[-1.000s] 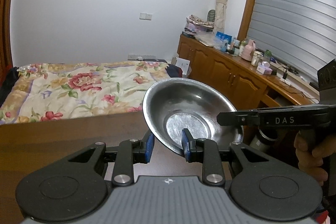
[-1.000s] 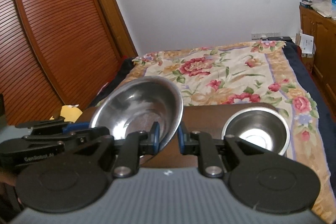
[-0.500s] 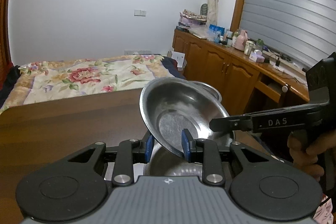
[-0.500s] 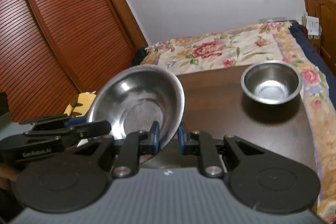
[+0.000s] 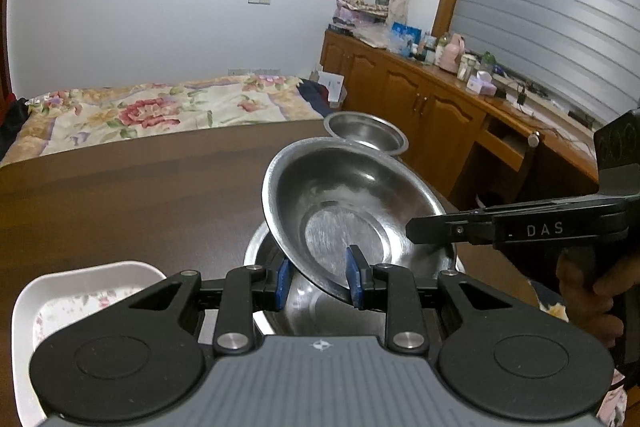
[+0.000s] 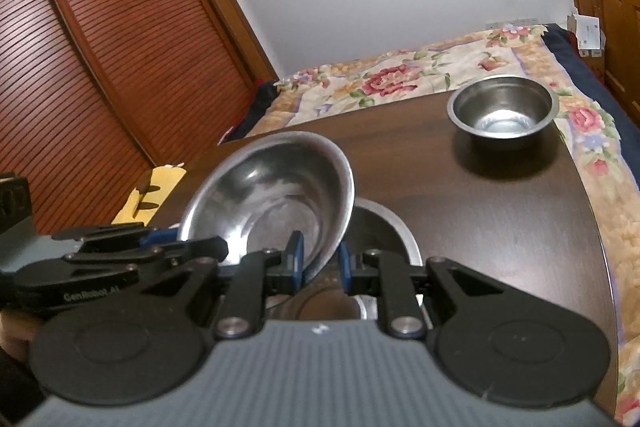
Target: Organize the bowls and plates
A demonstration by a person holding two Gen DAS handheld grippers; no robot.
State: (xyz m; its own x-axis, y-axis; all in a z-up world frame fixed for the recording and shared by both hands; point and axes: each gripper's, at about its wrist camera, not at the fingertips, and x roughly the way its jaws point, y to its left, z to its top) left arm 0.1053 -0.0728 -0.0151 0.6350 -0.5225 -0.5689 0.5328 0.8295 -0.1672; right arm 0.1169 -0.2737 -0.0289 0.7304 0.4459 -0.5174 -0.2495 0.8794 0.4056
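Both grippers hold one wide steel bowl (image 5: 344,199) by opposite rims. My left gripper (image 5: 318,285) is shut on its near rim, and my right gripper (image 6: 320,263) is shut on the other rim of the same bowl (image 6: 272,195). The bowl is tilted just above a second, larger steel bowl (image 5: 276,307) that rests on the dark wooden table (image 5: 128,195); this lower bowl also shows in the right wrist view (image 6: 396,231). A smaller, deeper steel bowl (image 6: 502,111) stands near the table's far right corner, also seen from the left (image 5: 366,129).
A white rectangular dish with a floral print (image 5: 80,299) lies at the near left of the table. A flowered bed (image 6: 400,83) lies beyond the table. Wooden wardrobe doors (image 6: 100,47) stand left, a cluttered sideboard (image 5: 440,95) right.
Both grippers have carried the held bowl down toward the table. The larger bowl beneath it and the white dish have come into view.
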